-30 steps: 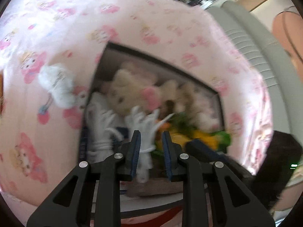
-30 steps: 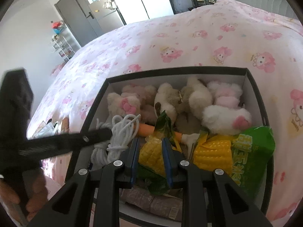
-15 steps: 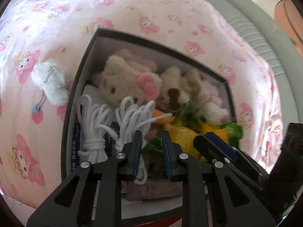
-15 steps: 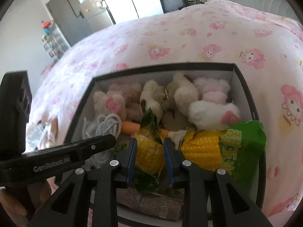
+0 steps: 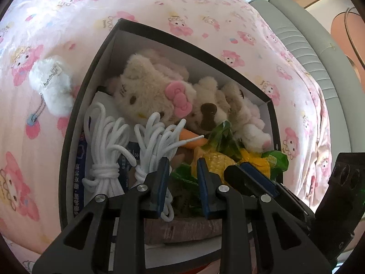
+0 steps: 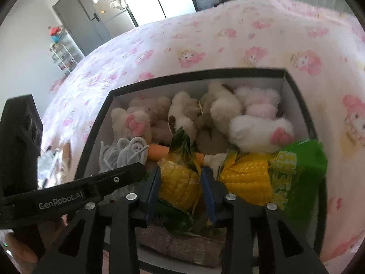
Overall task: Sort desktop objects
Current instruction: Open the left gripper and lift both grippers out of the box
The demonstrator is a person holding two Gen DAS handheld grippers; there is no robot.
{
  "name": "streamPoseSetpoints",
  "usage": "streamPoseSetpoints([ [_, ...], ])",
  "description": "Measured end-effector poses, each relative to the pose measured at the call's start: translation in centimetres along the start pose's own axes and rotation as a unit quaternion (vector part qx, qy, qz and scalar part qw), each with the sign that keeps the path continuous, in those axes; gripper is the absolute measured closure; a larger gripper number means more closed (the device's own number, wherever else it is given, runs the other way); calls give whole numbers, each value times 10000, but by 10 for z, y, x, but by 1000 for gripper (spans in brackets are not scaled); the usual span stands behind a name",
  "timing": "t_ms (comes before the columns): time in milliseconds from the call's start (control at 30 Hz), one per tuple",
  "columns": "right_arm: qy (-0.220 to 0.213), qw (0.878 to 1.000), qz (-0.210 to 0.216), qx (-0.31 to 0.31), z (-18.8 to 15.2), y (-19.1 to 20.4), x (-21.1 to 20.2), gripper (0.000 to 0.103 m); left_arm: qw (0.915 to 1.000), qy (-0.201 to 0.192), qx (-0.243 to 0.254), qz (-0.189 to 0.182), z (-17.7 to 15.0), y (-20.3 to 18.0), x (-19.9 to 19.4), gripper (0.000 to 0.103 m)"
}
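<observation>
Right gripper over the near part of the box, pointing steeply down; jaws have just been opening, and the left corn pack sits between the pads, which now stand just clear of its sides, so released. Second corn pack lies just right of it, against the box's right wall, its green end toward the right near corner. Left gripper beside it at the box's left near part; jaws slightly apart, having eased open a little, with nothing clamped; a loop of the right cord bundle hangs beside its left finger, contact unclear. A second cord bundle lies nearer the left wall. An orange carrot-like piece crosses the middle of the box. Plush toys fill the far half: a beige cat with pink bow at far left, a bear beside it, a white-pink one at right. Box rests on a pink printed bedspread; a white plush charm lies on it just outside the left wall
</observation>
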State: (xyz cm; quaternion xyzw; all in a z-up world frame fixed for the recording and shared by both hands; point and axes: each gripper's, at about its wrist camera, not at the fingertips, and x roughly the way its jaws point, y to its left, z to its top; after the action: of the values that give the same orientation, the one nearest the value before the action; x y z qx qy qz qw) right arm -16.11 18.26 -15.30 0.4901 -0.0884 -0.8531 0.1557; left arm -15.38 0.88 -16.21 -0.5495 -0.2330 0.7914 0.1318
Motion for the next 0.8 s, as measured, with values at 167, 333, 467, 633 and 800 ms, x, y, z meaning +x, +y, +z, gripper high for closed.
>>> streamPoseSetpoints([
  [167,-54,9998,172,104,-1,-3,-8,69,9998,-125,32,-175,-4,-9,-17,74],
  [333,-341,9993,160,37,-4,7,-32,68,9983,-445,303,-235,-11,-27,-50,68],
  [467,-429,9991,46,-13,-10,19,-50,68,9953,-669,640,-266,-22,-38,-83,59],
  [633,-670,9978,-18,-23,-21,37,-84,62,9916,-896,927,-60,-30,-45,-107,57],
  [800,-816,9961,-347,6,-28,50,-107,61,9884,-1144,999,-4,-40,-45,-127,54],
])
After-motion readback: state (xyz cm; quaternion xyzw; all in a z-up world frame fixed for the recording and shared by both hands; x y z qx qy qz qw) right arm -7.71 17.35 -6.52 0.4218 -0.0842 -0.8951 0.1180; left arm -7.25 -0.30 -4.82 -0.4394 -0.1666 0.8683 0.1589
